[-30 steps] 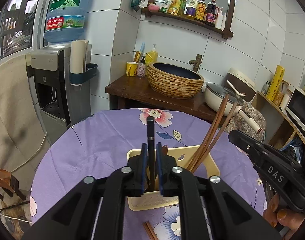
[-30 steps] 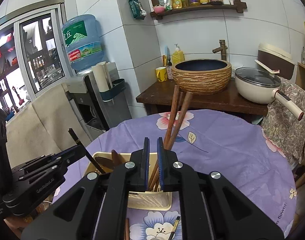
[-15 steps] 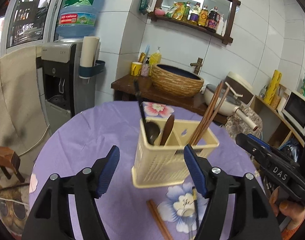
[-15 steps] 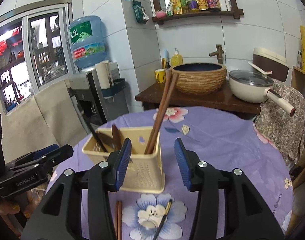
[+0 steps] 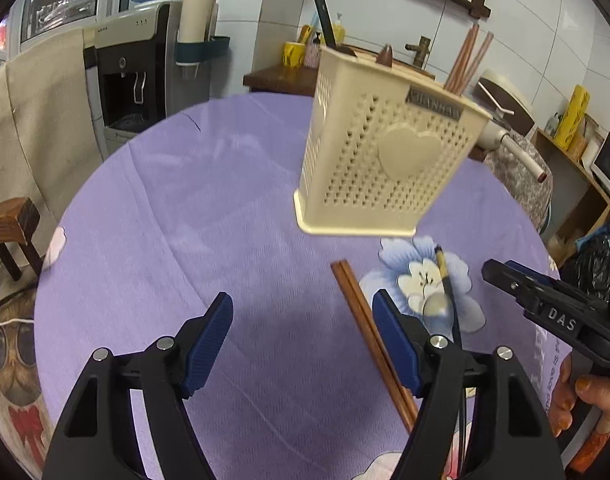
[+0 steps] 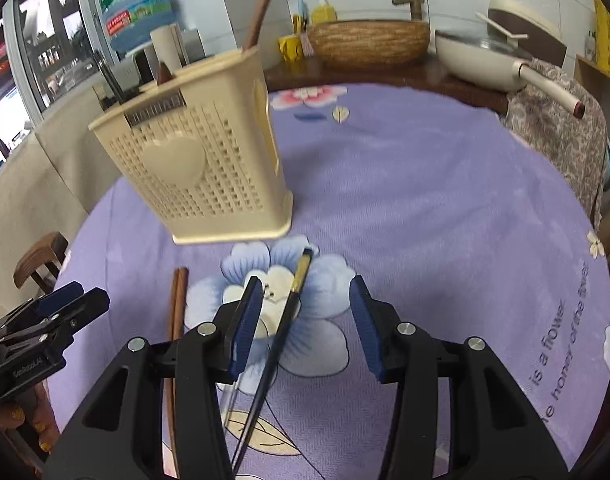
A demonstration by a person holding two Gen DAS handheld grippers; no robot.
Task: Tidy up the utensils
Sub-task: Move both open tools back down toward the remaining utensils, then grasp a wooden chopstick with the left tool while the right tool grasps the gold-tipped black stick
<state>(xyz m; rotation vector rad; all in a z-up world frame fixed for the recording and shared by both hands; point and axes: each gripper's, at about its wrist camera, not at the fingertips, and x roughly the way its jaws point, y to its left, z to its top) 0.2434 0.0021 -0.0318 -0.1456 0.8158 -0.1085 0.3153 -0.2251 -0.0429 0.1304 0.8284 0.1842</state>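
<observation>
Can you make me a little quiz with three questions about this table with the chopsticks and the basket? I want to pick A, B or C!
1. Where do the brown chopsticks on the table lie?
A. On the purple cloth in front of the cream basket
B. Inside the sink
C. On the chair

2. What colour is the utensil basket?
A. Red
B. Cream
C. Green

3. How is the right gripper?
A. Shut on a spoon
B. Shut on the basket
C. Open, with a dark chopstick lying between its pads

Answers:
1. A: the pair lies flat on the purple tablecloth, just short of the basket's base.
2. B: its holed walls and heart badge are pale cream.
3. C: the blue pads stand apart and the dark chopstick on the cloth touches neither.
</observation>
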